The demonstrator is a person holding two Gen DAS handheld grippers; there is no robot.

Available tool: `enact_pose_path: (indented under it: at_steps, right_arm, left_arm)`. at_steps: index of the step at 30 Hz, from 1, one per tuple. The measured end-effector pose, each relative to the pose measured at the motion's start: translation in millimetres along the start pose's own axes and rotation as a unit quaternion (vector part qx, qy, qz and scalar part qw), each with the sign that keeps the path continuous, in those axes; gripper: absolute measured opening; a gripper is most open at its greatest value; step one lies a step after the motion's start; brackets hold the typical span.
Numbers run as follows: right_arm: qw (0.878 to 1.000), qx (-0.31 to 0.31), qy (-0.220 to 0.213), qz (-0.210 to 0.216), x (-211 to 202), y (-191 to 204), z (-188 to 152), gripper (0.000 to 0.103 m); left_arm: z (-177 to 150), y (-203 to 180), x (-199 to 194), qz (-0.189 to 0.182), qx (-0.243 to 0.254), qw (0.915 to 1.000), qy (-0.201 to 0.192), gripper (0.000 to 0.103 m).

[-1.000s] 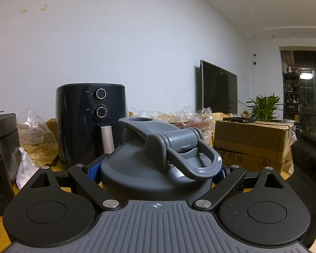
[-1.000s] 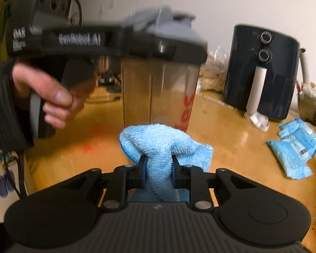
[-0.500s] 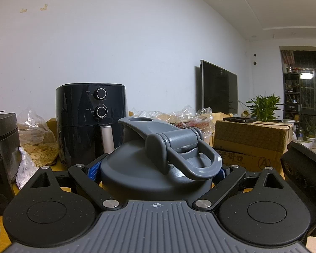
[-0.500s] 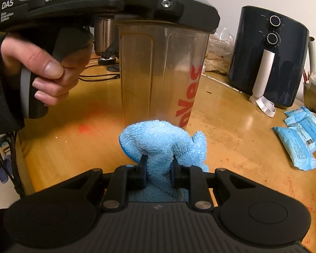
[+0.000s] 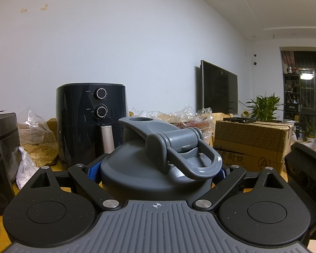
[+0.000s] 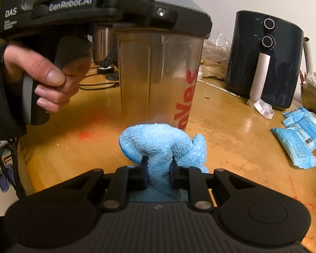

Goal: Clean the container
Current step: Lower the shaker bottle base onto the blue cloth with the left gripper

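both grippers clamped, fingers closed

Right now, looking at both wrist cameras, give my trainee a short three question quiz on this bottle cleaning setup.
1. True or false: the right gripper is shut on a blue microfibre cloth.
2. Which part of the shaker bottle does the left gripper clamp? A) its clear body B) its grey lid C) its base
3. Fill in: the black appliance with two dials standing behind the bottle is an ____.

Key
1. True: the cloth bunches up between the closed pads.
2. B: both fingers press on the sides of the lid, and the flip cap and carry loop show just above.
3. Air fryer, on the wooden table.
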State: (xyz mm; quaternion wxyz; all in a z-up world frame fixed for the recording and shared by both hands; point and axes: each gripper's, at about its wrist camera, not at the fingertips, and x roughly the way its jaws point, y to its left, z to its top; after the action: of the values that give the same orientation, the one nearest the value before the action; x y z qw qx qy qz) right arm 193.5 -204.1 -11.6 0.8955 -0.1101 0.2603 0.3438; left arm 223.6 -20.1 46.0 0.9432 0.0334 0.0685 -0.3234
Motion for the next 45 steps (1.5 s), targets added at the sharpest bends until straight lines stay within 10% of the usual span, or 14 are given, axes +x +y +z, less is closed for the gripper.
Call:
enact_pose_path:
  at_steps: [26,45]
  right_arm:
    - [0.987,0.026,-0.157,-0.004,-60,-2,25,0.012]
    - [0.986,0.033,-0.166,-0.005,-66,4,15,0.013]
  left_arm:
    - [1,-2,0,0.001,0.0,1.0,0.001,0.095]
    - [-3,-3,0,0.014,-0.006,0.9999,-0.006,0.096]
